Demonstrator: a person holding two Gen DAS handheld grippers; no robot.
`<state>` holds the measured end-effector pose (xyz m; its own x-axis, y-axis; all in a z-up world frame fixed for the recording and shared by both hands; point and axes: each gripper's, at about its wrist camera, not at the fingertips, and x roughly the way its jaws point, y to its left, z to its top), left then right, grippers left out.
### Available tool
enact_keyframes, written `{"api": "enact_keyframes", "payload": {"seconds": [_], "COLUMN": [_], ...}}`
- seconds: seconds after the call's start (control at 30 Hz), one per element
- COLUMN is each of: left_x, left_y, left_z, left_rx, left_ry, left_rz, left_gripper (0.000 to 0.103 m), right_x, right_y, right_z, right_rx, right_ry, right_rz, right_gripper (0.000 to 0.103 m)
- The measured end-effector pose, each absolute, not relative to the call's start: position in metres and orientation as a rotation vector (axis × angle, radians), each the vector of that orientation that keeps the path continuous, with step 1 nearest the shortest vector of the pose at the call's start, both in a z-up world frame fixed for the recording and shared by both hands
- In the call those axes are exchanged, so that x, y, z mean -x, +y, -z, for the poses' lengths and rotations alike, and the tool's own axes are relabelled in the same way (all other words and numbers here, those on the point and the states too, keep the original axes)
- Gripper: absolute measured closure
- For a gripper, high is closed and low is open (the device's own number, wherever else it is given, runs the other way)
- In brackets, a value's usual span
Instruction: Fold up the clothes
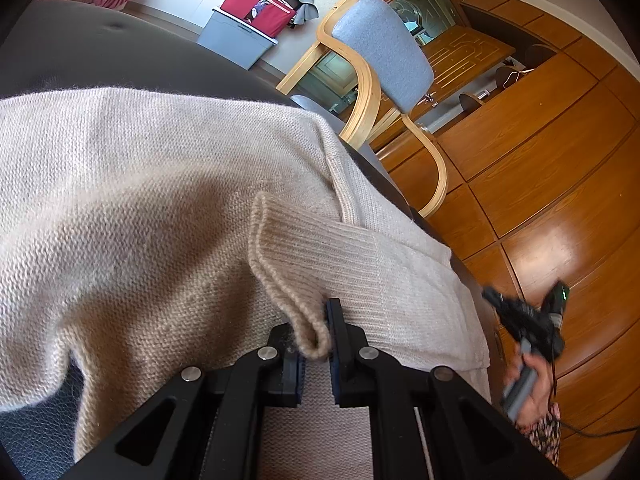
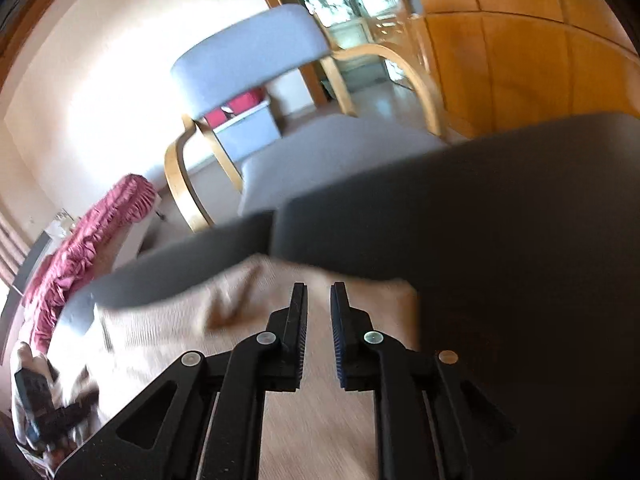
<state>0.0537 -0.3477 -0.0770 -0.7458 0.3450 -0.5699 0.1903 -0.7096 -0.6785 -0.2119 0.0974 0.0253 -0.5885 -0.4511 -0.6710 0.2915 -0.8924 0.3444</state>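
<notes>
Sweater (image 1: 140, 200) cuff (image 1: 292, 280) between left gripper (image 1: 318, 344) jaws.

Bright daylight, left wrist view sharp, glare patch on the wooden cabinets (image 1: 560, 240), soft shadow across the sweater (image 1: 160, 208), right wrist view smeared by motion blur, white wall (image 2: 100, 100) blown out, fisheye bending, black corners.

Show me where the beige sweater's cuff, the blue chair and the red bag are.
sweater cuff (image 1: 280, 264): left wrist view, ribbed part of the sleeve end.
blue chair (image 1: 380, 52): left wrist view, padded backrest.
red bag (image 1: 260, 10): left wrist view, front panel.
</notes>
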Motion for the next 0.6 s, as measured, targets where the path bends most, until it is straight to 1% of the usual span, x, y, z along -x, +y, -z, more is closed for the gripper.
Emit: {"api": "enact_keyframes", "payload": {"seconds": [0.07, 0.2, 0.27, 0.3, 0.33, 0.4, 0.43, 0.57, 0.6], "left_x": [-0.053, -0.054, -0.053, -0.053, -0.053, -0.053, -0.053, -0.053, -0.053], "left_y": [-0.348, -0.349, -0.349, -0.349, -0.349, -0.349, -0.349, -0.350, -0.350], "left_z": [0.077, 0.077, 0.077, 0.077, 0.077, 0.077, 0.077, 0.077, 0.077], "left_rx": [1.080, 1.081, 1.082, 1.083, 1.083, 1.083, 1.083, 1.082, 1.082], "left_ry": [-1.157, -1.153, -1.151, -1.150, -1.150, -1.150, -1.150, -1.151, -1.151], "left_rz": [-2.609, -2.610, -2.611, -2.612, -2.613, -2.613, -2.613, -2.612, -2.612], "left_gripper": [0.094, 0.094, 0.094, 0.094, 0.094, 0.094, 0.094, 0.094, 0.094], "right_x": [0.195, 0.165, 0.156, 0.156, 0.155, 0.159, 0.154, 0.137, 0.133], "right_y": [0.106, 0.111, 0.119, 0.127, 0.135, 0.148, 0.149, 0.136, 0.131], "right_z": [-0.020, 0.000, 0.006, 0.008, 0.010, 0.011, 0.006, 0.003, 0.004], "right_rx": [-1.156, -1.194, -1.173, -1.192, -1.211, -1.224, -1.204, -1.166, -1.162], "right_ry": [-0.209, 0.024, 0.119, 0.112, 0.102, -0.004, -0.015, 0.064, 0.083], "right_rz": [2.440, 2.418, 2.467, 2.511, 2.552, 2.548, 2.568, 2.537, 2.518], "right_gripper": [0.090, 0.090, 0.092, 0.082, 0.068, 0.068, 0.068, 0.069, 0.073]}}
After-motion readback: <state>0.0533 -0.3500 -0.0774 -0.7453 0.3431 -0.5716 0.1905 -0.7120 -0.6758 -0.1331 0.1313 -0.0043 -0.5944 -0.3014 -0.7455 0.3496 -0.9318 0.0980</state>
